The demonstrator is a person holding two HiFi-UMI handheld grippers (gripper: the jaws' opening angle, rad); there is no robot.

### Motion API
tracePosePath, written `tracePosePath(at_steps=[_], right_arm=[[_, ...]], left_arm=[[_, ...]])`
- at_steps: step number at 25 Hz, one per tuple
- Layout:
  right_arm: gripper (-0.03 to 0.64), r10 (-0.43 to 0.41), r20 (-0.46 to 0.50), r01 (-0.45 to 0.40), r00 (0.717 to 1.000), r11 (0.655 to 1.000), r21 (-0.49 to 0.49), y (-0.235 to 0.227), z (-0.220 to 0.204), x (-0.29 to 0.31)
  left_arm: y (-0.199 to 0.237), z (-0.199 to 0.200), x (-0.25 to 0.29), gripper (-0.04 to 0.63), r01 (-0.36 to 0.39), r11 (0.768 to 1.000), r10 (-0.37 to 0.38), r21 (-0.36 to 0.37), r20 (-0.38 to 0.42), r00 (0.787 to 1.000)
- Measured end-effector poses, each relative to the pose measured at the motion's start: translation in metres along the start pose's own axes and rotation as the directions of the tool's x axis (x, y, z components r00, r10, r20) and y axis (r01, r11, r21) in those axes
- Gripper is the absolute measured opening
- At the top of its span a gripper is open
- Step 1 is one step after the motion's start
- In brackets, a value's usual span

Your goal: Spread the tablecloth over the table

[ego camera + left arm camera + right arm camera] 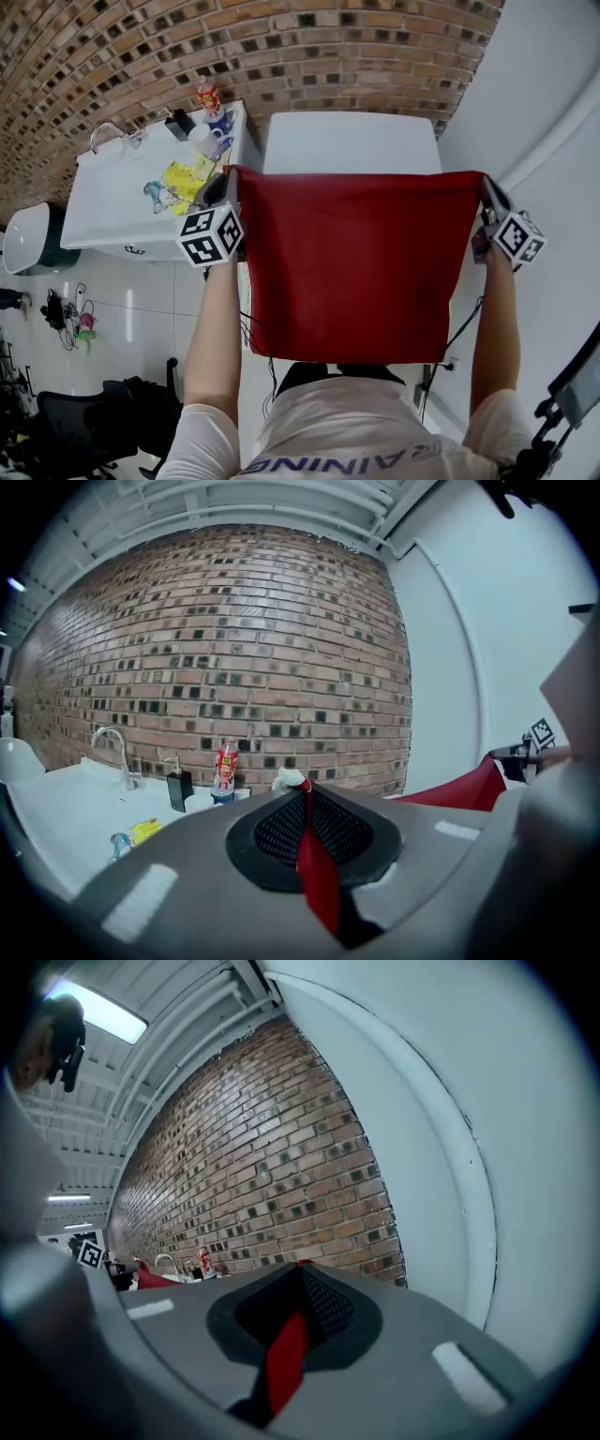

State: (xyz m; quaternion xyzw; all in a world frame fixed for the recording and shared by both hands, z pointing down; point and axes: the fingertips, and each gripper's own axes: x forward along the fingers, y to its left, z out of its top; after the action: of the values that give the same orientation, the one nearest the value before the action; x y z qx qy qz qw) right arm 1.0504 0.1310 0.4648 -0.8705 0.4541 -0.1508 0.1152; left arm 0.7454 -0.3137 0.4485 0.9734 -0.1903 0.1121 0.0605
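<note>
Pinching the tablecloth (356, 262) by its two upper corners: left tool (223, 187) clamping hard on one red corner, right tool (489, 192) clamping hard on the other, both all but closed with only a thin fold of fabric squeezed between the jaws. Seeing that same red strip nipped in each gripper view. Holding the arms wide apart, most likely for pulling the top edge straight and opening the sheet to full width with no bunching. Letting the rest hang as a flat red panel in front of the chest, over the near end of the white bench (352, 141), apparently not touching it yet. Carrying it raised, probably for clearing the bench edge before laying it down. Pointing both tools roughly level toward the brick wall (281, 47), judging by the gripper views.

Glancing left to the sink bench (103, 211): picking out a white mug (200, 139), a red-labelled bottle (207, 94) and a dark soap dispenser (180, 124) grouped near the tap (108, 131). Not managing to tell what is in the mug or how full the bottle is. Spotting yellow packets (187, 173) lying loose on that surface, in no container. Catching a white tub (23, 234) at the far left edge, its inside unreadable from here
</note>
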Motion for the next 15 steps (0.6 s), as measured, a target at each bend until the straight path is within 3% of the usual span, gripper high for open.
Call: tracePosePath(at_steps=[8, 15], right_arm=[[0.015, -0.015, -0.068, 0.018, 0.998, 0.999, 0.035, -0.022, -0.03, 0.026], [0.015, -0.022, -0.164, 0.021, 0.986, 1.0, -0.009, -0.037, -0.049, 0.078]], left_arm=[[-0.001, -0.036, 0.015, 0.017, -0.032, 0.999, 0.03, -0.029, -0.059, 0.998], [0.011, -0.057, 0.035, 0.017, -0.056, 0.998, 0.053, -0.029, -0.094, 0.994]])
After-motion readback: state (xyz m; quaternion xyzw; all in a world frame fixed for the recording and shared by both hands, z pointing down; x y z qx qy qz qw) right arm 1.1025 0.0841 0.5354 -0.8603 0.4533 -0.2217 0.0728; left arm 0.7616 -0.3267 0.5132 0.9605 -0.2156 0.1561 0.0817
